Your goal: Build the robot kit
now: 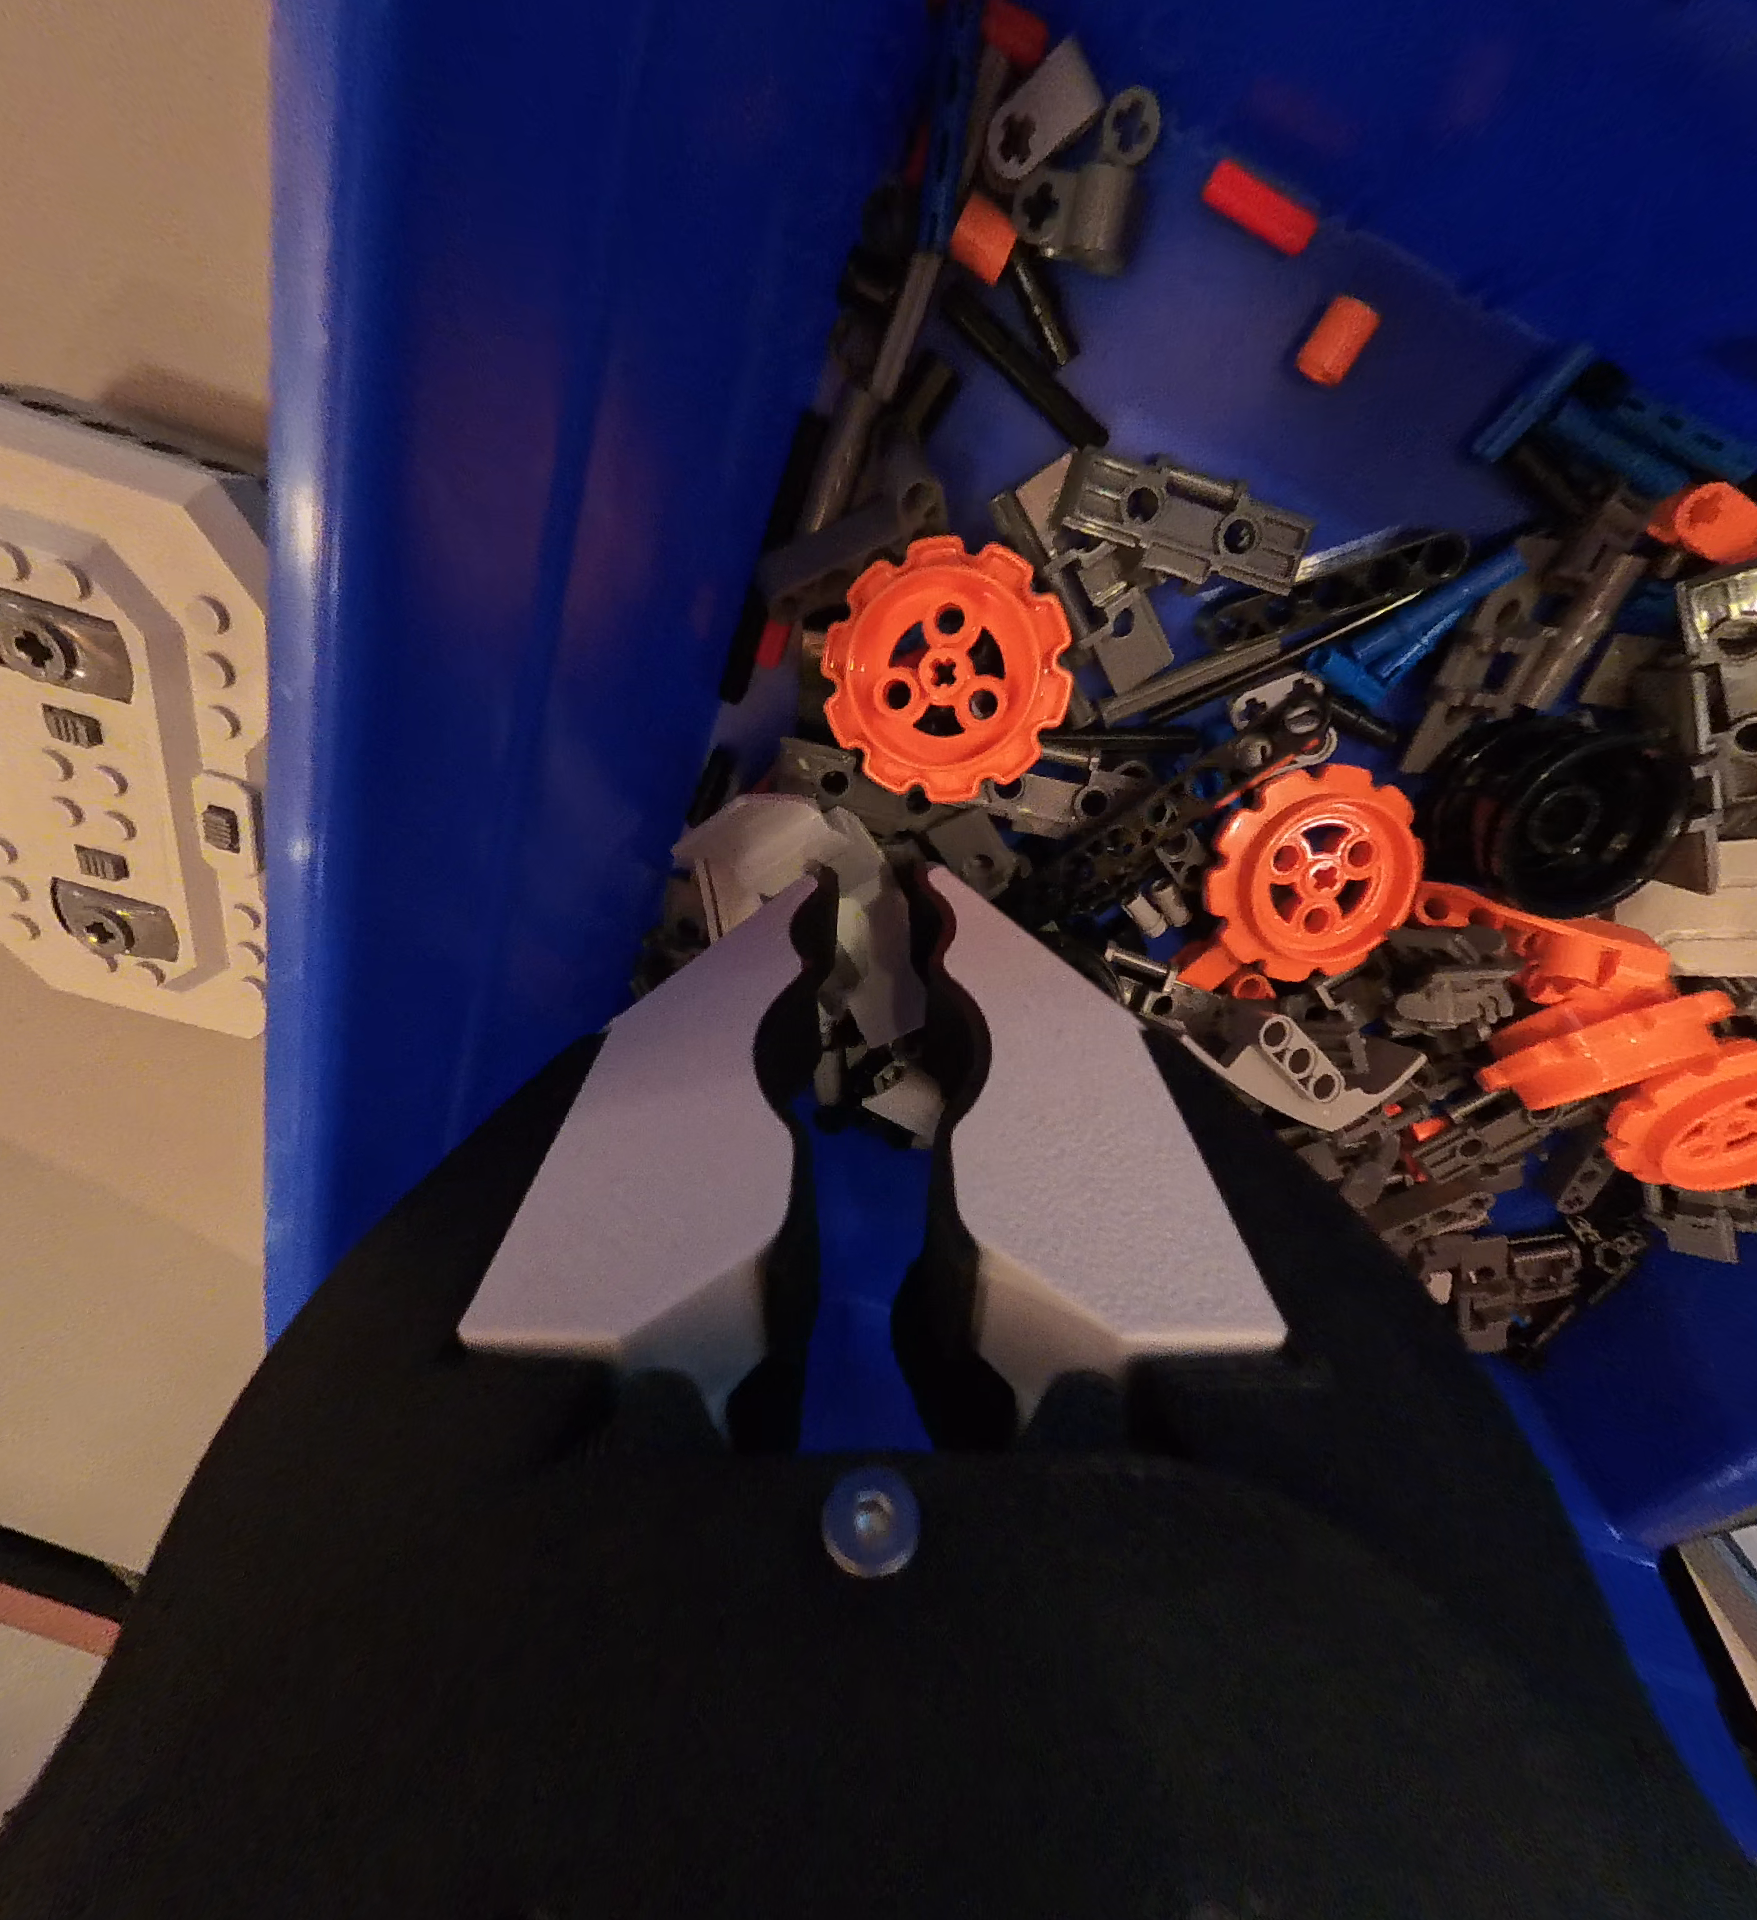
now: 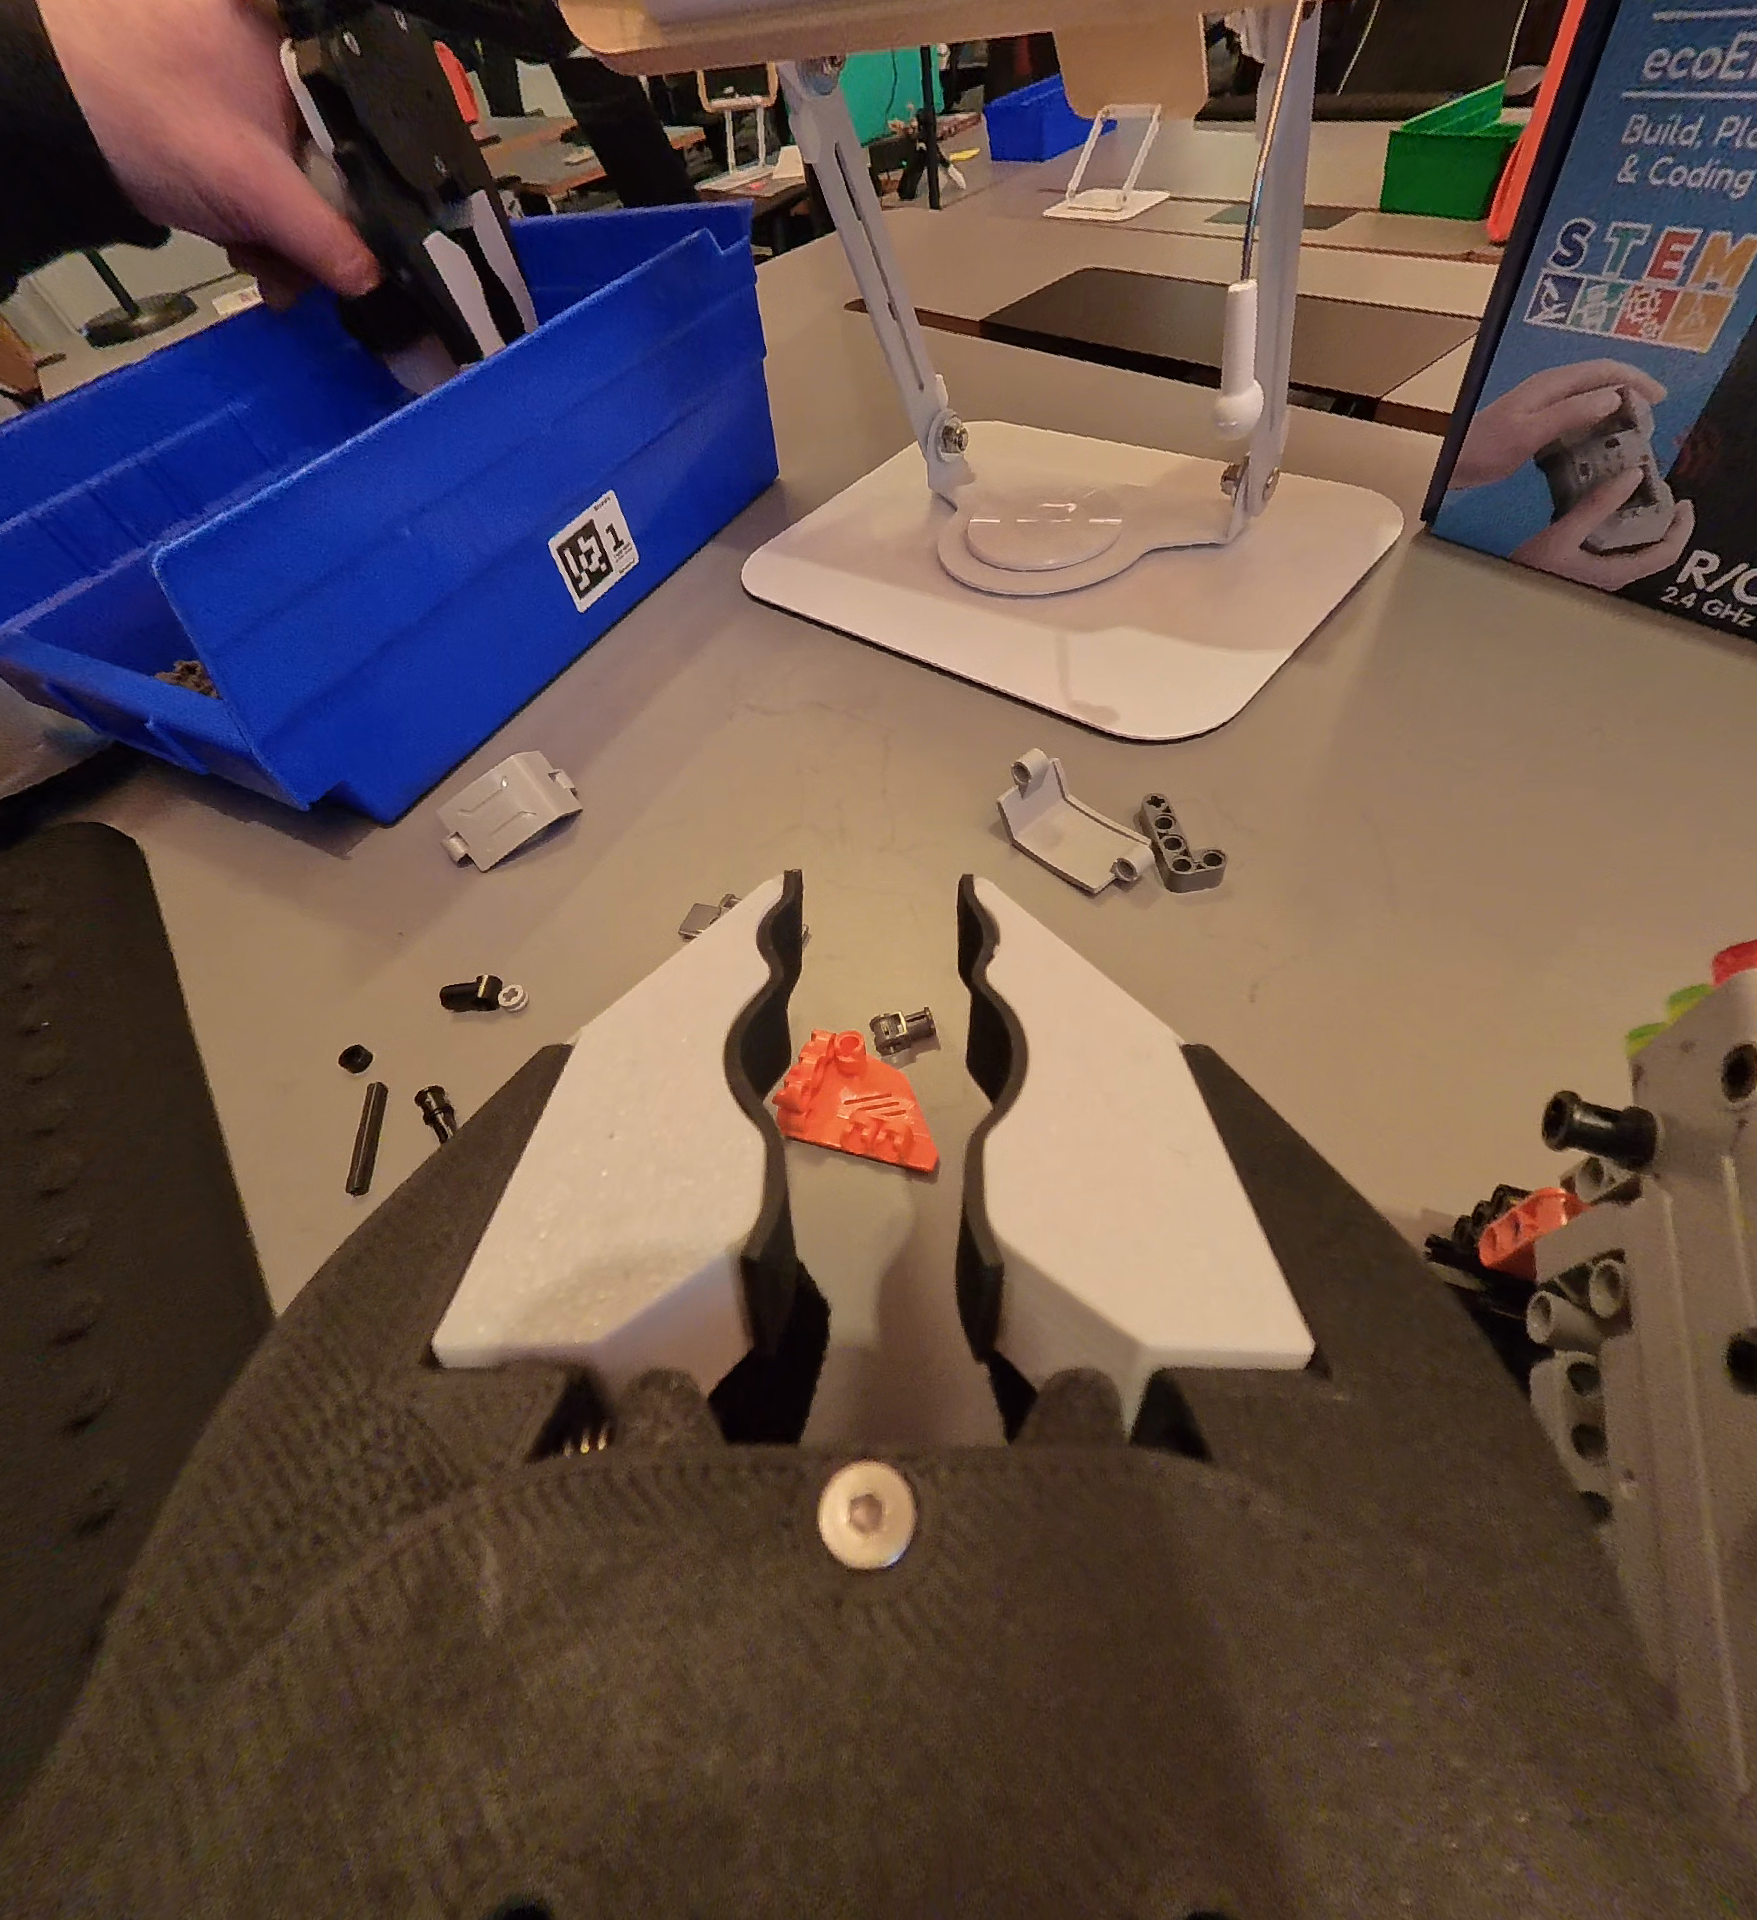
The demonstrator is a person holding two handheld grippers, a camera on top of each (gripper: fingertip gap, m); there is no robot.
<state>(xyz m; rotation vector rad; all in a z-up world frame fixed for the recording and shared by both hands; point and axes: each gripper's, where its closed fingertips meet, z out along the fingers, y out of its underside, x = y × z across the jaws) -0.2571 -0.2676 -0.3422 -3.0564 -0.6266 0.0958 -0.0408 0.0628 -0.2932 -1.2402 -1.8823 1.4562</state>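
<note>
My left claw (image 1: 869, 914) is down inside the blue bin (image 1: 541, 520), jaws nearly closed on a grey part (image 1: 858, 935) at the heap's edge, while my right claw (image 2: 879, 925) hangs wide open and empty over an orange part (image 2: 853, 1107) on the desk (image 2: 1373, 883).

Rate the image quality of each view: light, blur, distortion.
Left wrist view: dim with a blue cast inside the bin, parts pile fairly sharp, white block at the left edge soft. Right wrist view: brighter, even light, orange piece crisp; wide-angle bending at the edges, box leaning.
</note>
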